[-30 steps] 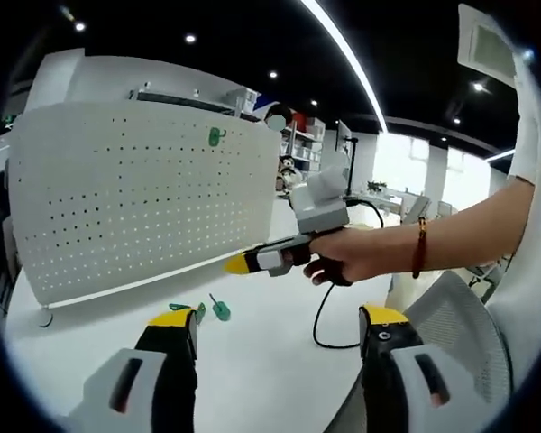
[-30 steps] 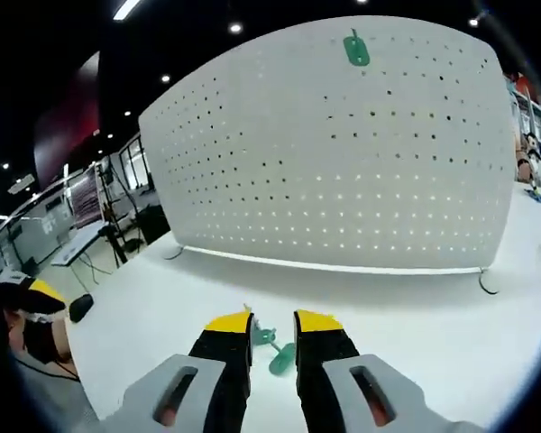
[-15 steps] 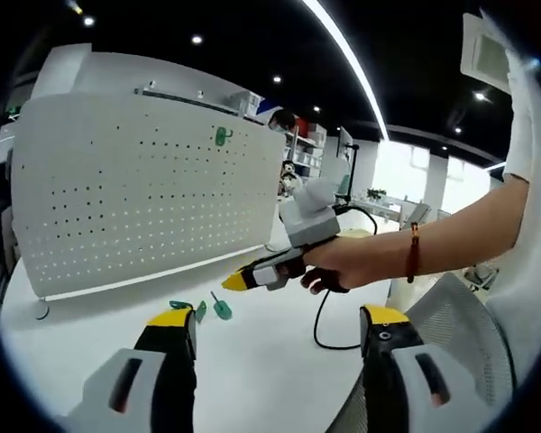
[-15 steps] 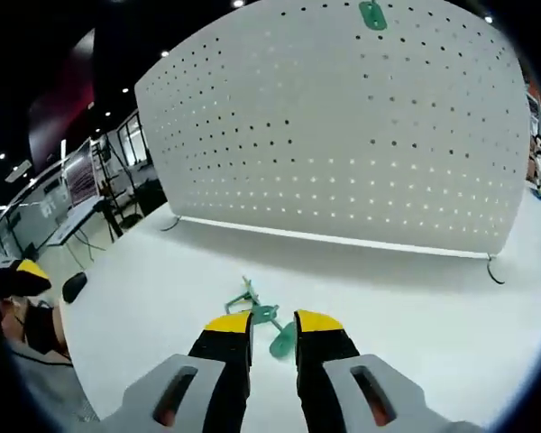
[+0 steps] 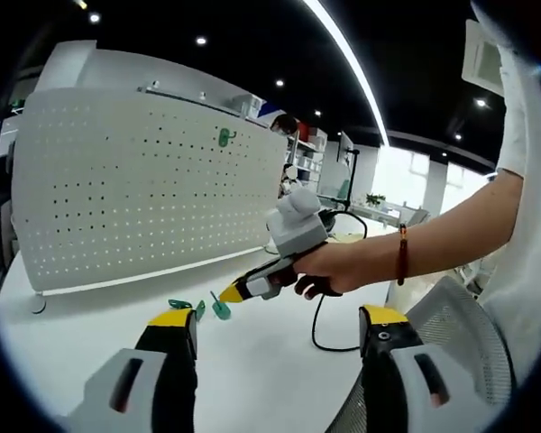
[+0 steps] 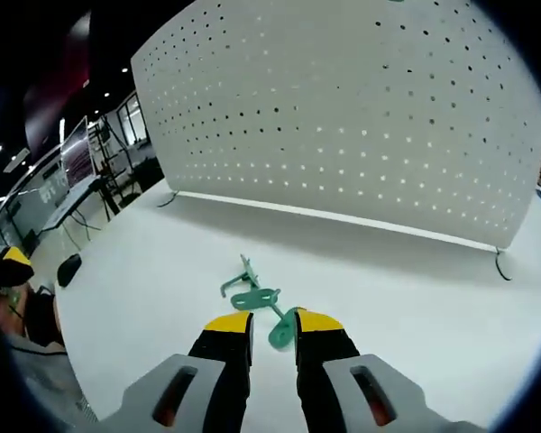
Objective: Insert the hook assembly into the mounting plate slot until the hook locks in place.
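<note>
While the green hooks (image 6: 257, 302) lay loose on the bench (image 6: 415, 298) just ahead of the right tongs (image 6: 272, 327), those tongs were nearly clenched and empty; they should spread, then straddle one hook squarely. The left tongs (image 5: 275, 327) stood released, the pegboard (image 6: 361, 126) beyond.

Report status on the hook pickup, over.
Right hand-held gripper low over the green hooks on the table, jaws narrowly open, nothing held. Left hand-held gripper open, empty. One hook on the pegboard. Nothing in the way.
</note>
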`<move>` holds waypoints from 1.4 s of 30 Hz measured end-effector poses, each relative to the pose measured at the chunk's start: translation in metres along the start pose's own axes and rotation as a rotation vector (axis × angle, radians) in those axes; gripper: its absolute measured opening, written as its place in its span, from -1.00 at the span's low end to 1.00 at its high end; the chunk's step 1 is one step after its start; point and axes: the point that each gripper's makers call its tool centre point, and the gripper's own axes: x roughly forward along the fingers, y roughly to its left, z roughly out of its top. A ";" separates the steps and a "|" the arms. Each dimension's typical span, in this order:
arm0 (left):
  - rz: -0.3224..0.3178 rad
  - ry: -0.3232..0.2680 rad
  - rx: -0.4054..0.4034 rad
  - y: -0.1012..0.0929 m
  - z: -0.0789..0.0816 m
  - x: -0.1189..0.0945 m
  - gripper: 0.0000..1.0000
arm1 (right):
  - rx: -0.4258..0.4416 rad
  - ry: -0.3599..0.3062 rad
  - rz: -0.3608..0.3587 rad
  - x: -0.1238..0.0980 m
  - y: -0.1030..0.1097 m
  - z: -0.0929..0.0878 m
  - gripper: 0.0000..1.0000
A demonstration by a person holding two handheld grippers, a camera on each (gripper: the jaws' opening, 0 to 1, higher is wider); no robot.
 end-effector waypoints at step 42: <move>0.022 -0.022 -0.053 0.017 -0.007 -0.003 0.46 | -0.167 0.117 0.082 0.015 0.005 -0.002 -0.96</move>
